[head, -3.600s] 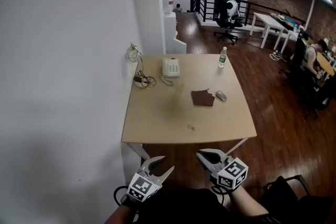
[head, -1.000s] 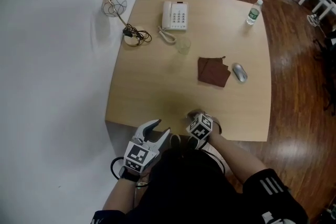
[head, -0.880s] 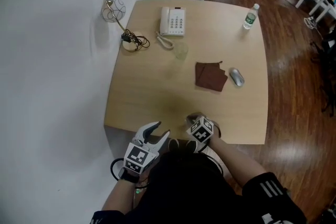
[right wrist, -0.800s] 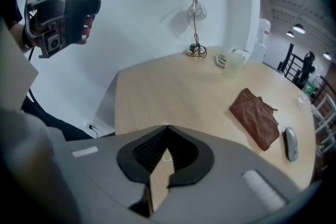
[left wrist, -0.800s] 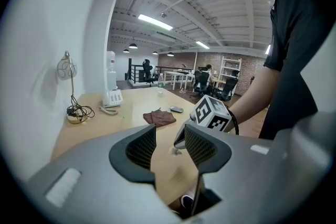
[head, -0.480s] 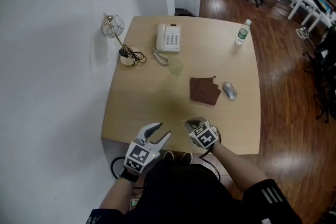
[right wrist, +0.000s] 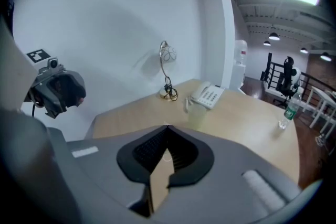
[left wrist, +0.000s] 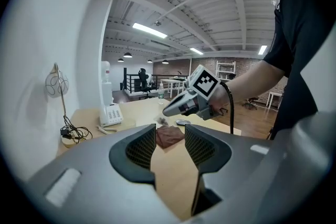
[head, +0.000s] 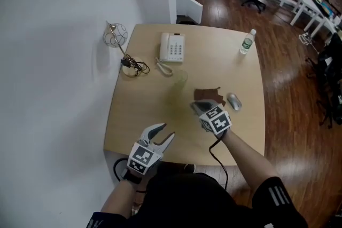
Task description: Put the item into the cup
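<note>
Two tongs show at the near side, and only one of them has been carried far. The left tongs (head: 166, 132) are held spread and empty over the near edge of the bench (head: 144, 109), at about 7 o'clock of its middle, much where they were half a second ago.

The right tongs (head: 195, 106) were pressed low at that near edge a second ago. They have since been lifted and brought forward, and are now poised over the middle of the bench, clenched tight. A tiny pale thing (right wrist: 167, 157) is glimpsed where their tips meet. It is too small to be named, but it is judged to be the item, since nothing is seen left lying by the near edge.

A brown cloth (head: 207, 94) lies just at 1 o'clock of those tips, with a mouse (head: 234, 101) at 3 o'clock of the cloth. The cup (head: 181, 78), clear and upright, stands at 11 o'clock of the right tongs, apart from them and short of the telephone (head: 172, 47) further off at 12 o'clock.

The pick-up is therefore judged done and the carry under way. What remains is for the tips to be brought over the cup's mouth and released there. The cup looks light, so a knock against it is to be avoided.
</note>
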`<move>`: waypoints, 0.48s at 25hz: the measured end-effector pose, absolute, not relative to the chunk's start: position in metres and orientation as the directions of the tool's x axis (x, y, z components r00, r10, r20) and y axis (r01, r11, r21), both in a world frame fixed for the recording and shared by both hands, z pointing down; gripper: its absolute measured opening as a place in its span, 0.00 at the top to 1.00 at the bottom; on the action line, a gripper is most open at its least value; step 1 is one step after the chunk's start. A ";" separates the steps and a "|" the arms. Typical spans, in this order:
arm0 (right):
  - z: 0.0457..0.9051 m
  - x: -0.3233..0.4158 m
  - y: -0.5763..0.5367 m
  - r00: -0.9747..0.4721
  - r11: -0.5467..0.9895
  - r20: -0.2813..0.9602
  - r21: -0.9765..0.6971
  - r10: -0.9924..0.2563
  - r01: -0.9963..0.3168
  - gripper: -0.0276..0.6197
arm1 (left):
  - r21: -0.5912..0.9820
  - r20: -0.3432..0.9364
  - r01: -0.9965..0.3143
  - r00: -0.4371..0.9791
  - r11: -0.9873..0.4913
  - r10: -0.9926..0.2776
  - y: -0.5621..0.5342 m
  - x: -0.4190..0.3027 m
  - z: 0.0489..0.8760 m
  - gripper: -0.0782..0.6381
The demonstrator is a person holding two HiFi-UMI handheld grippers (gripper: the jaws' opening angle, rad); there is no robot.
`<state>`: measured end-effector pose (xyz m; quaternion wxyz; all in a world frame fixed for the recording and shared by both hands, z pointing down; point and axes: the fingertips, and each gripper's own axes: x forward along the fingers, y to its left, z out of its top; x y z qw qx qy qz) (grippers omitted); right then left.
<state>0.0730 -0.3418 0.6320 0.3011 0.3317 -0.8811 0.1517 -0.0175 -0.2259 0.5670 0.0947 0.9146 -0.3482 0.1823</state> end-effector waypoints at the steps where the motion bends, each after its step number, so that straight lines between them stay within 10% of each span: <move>1: 0.627 0.071 -0.355 -0.592 0.731 0.629 -0.055 -0.504 -0.680 0.94 | 0.051 0.400 -0.668 0.695 -0.743 -0.597 -0.231 -0.020 0.568 0.66; 12: 0.655 0.028 -0.477 -0.508 0.738 0.691 0.056 -0.514 -0.672 0.94 | 0.113 0.413 -0.630 0.733 -0.769 -0.540 -0.287 -0.052 0.593 0.66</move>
